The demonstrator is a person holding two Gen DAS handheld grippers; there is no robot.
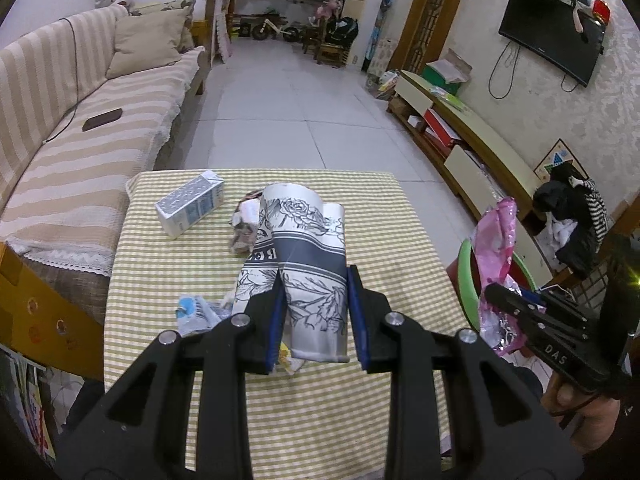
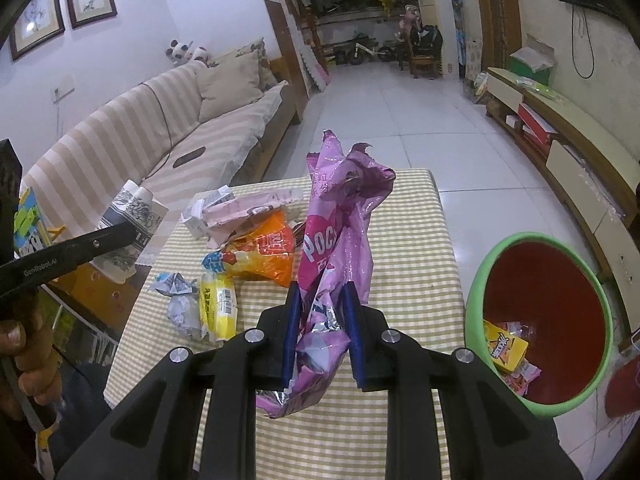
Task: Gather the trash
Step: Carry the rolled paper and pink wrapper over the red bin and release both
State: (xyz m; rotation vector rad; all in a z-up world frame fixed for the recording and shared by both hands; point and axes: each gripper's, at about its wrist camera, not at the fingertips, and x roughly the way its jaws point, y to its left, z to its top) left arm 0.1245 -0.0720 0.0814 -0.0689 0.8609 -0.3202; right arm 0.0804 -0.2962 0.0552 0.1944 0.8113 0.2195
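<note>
My left gripper (image 1: 316, 280) is shut on a crushed floral paper cup (image 1: 304, 240) and holds it above the checked tablecloth (image 1: 380, 216). My right gripper (image 2: 320, 294) is shut on a pink snack wrapper (image 2: 340, 216), held over the table's right side. The wrapper also shows in the left wrist view (image 1: 496, 240). A green-rimmed red trash bin (image 2: 476, 300) stands to the right of the table, with a yellow box (image 2: 506, 348) inside. On the table lie a milk carton (image 1: 188, 208), an orange snack bag (image 2: 264, 252), a yellow packet (image 2: 220, 312) and crumpled paper (image 2: 180, 304).
A striped sofa (image 1: 80, 128) runs along the left of the table. A low TV cabinet (image 1: 460, 120) lines the right wall. White tiled floor (image 1: 288, 92) stretches beyond the table. Clothes (image 1: 576, 220) are piled at the right.
</note>
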